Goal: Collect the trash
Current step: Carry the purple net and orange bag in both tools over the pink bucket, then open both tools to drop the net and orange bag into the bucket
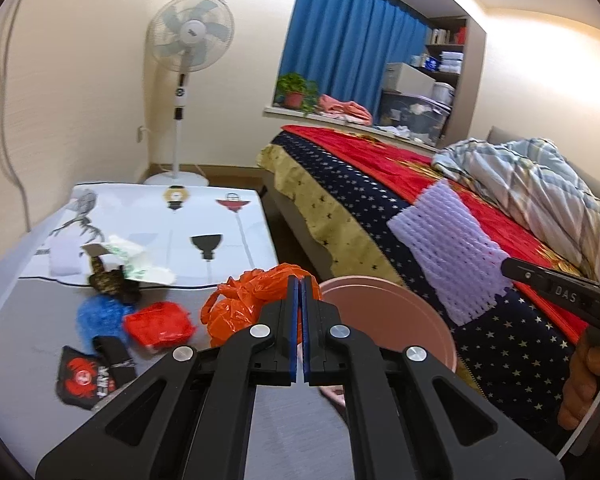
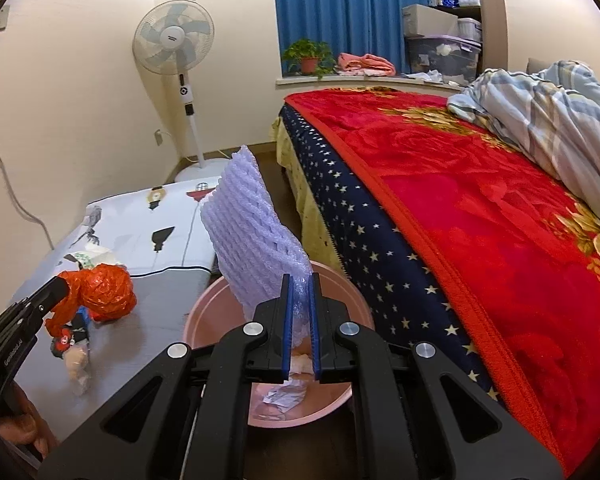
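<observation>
1. White foam net [image 2: 256, 236] is clamped in the right gripper [image 2: 300, 320] above the pink bin [image 2: 204, 320] (paper scraps already inside).
2. Orange plastic bag [image 1: 252, 304] hangs pinched in the left gripper [image 1: 300, 328], fingers together, over the grey table [image 1: 32, 320] beside the bin.
3. Advice: lower the net well inside the rim before releasing; it is light and may spring out.
4. Wrappers remain on the table.

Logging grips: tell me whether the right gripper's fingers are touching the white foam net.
Touching. The right wrist view shows the fingers clamped on the white foam net.
</observation>
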Demonstrator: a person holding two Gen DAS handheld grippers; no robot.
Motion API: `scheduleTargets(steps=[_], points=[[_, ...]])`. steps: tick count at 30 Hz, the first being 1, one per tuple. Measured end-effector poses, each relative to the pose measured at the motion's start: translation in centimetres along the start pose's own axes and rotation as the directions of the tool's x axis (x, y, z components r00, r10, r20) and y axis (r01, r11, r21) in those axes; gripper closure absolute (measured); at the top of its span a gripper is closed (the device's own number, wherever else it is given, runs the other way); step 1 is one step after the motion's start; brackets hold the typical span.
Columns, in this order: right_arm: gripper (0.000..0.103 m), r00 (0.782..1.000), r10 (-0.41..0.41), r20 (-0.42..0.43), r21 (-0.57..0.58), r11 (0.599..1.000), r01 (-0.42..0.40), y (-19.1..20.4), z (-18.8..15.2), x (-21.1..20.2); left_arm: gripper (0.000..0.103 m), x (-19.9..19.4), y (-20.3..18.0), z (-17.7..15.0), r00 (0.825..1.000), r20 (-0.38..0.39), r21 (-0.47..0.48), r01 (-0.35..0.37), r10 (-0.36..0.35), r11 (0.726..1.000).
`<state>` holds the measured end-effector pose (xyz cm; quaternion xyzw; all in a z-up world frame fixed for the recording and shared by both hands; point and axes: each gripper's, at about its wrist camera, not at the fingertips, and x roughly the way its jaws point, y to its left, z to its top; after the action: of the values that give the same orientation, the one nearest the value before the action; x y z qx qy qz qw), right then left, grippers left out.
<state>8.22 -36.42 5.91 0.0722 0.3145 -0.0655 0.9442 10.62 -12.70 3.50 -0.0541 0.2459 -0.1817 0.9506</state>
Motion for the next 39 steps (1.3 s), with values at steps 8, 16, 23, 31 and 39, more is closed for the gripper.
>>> scheduleTargets(steps=[8,16,23,31,39], points=[[0.095,1.0,-0.021,-0.022,0.013,1.0,0.021,-0.9,0.0,0.9,0.102,1.9,-2.2,-0.4,0.997,-0.028,0.04,0.072,-0.07,0.997],[0.095,0.998,-0.039,-0.044,0.017,0.999,0.04,-1.5,-0.2,1.7,0.102,3.7,-4.5,-1.3,0.99,-0.071,0.082,0.128,-0.122,0.988],[0.095,0.997,-0.055,-0.059,0.016,0.998,0.056,-1.8,-0.3,2.2,0.102,5.2,-6.1,-2.1,0.983,-0.108,0.093,0.162,-0.151,0.982],[0.091,0.994,-0.075,-0.074,0.018,0.997,0.076,-2.2,-0.5,2.7,0.101,6.4,-6.8,-2.5,0.973,-0.147,0.087,0.193,-0.179,0.977],[0.066,0.992,-0.099,-0.072,0.015,0.995,0.101,-2.2,-0.6,2.8,0.1,6.3,-6.0,-2.6,0.976,-0.147,0.069,0.173,-0.162,0.982]])
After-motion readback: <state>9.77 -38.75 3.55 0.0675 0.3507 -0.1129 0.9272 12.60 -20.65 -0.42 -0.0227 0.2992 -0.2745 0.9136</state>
